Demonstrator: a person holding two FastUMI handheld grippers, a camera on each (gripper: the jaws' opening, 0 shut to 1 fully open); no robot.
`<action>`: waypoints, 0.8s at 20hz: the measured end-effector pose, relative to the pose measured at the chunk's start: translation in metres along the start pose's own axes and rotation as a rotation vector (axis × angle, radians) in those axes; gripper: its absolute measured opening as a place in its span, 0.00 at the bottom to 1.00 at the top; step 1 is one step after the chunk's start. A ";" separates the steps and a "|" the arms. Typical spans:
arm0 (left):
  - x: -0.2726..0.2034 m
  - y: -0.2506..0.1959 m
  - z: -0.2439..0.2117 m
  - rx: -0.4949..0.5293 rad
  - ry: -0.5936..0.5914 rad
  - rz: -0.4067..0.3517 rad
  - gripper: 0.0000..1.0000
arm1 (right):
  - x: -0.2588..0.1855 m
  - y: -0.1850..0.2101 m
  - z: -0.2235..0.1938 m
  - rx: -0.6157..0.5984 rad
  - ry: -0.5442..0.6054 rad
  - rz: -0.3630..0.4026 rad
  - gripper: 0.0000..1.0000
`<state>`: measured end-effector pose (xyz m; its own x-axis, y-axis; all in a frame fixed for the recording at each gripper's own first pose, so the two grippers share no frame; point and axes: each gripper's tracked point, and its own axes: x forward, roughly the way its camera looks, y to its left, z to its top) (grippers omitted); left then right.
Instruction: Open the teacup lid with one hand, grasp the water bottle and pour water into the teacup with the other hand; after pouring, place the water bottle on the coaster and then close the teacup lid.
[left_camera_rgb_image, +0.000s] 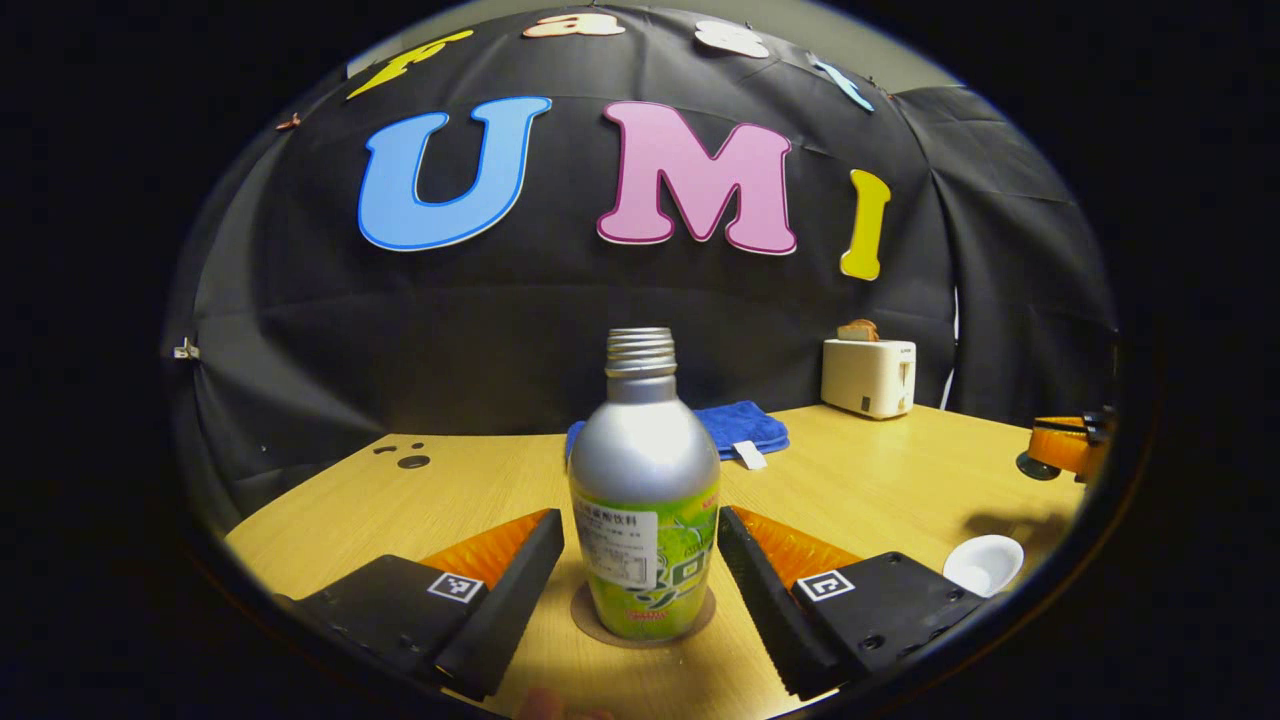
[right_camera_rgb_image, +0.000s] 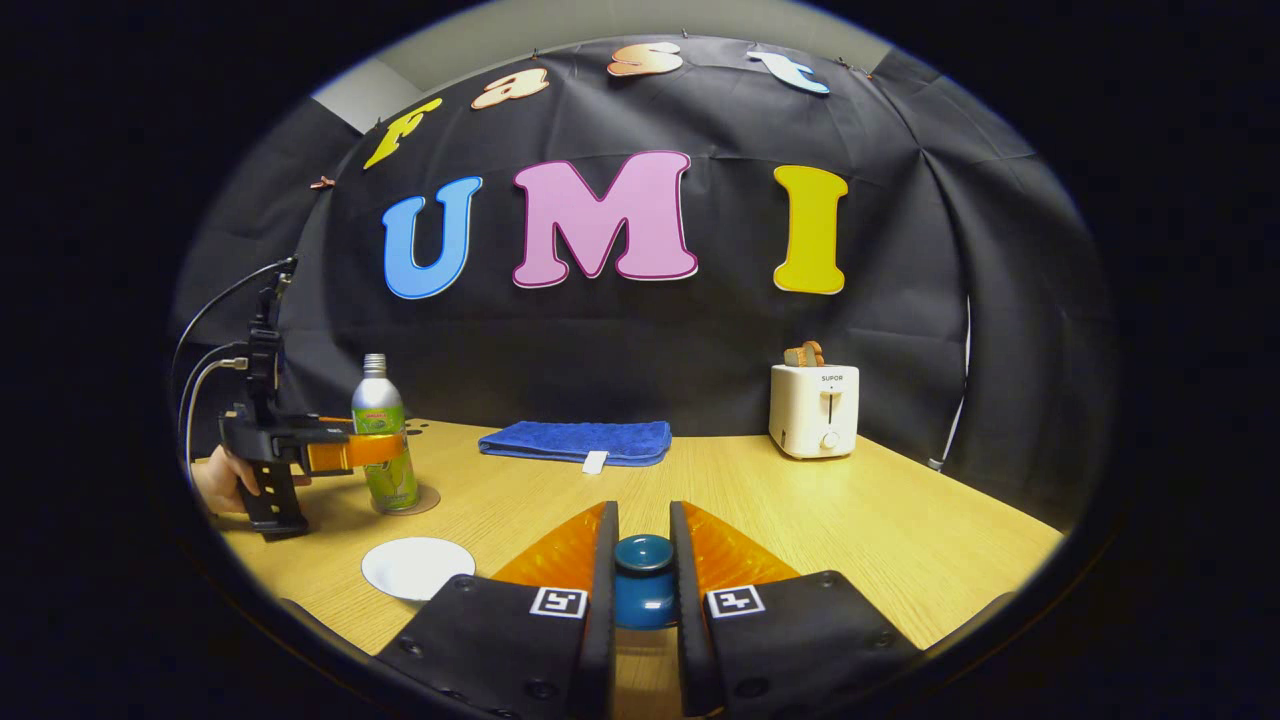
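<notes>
1. In the left gripper view the water bottle (left_camera_rgb_image: 645, 500) stands straight up on a round coaster (left_camera_rgb_image: 600, 622), near the front edge of the bench (left_camera_rgb_image: 880, 480). It sits right in the gap of the left hand-held gripper (left_camera_rgb_image: 640, 575). The two fingers are spread wide, one on each side, and do not touch the bottle, so this one is let go and holds nothing.

2. The bottle's long line runs straight up and down. Its top has no cap on it (you can see the bare screw thread).

3. The right hand-held gripper (right_camera_rgb_image: 640, 570) is squeezed tight on a blue knob, which I take to be the teacup lid (right_camera_rgb_image: 643, 580). Both fingers press its sides. I cannot tell if the lid sits on the cup or hangs above it, since the cup is hidden.

4. The left hand-held gripper is much nearer the bottle. My guess is the bottle is already put down, and closing the lid is what is left.

5. In the right gripper view you see the bottle from the side, near the left edge of the bench, with a hand (right_camera_rgb_image: 225, 480) holding the other gripper beside it. A small white dish (right_camera_rgb_image: 418, 567) lies between the bottle and the lid.

6. A blue towel (right_camera_rgb_image: 578, 441) and a white toaster (right_camera_rgb_image: 815, 410) sit along the back edge.
</notes>
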<state>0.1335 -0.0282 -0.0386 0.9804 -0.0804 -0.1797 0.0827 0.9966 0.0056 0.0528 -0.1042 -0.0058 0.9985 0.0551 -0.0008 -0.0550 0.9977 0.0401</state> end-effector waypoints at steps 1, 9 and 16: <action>-0.004 0.000 -0.001 0.002 0.006 -0.005 0.98 | 0.000 0.000 0.000 0.000 0.000 0.000 0.29; -0.026 -0.002 -0.002 -0.048 -0.019 0.004 0.98 | 0.000 0.008 0.000 0.002 -0.001 0.034 0.29; -0.025 0.010 0.011 -0.032 -0.110 0.023 0.98 | 0.003 0.071 0.010 0.072 0.022 0.145 0.29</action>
<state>0.1123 -0.0163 -0.0233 0.9958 -0.0575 -0.0712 0.0559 0.9982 -0.0236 0.0521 -0.0337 0.0067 0.9797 0.2001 -0.0115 -0.1976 0.9738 0.1129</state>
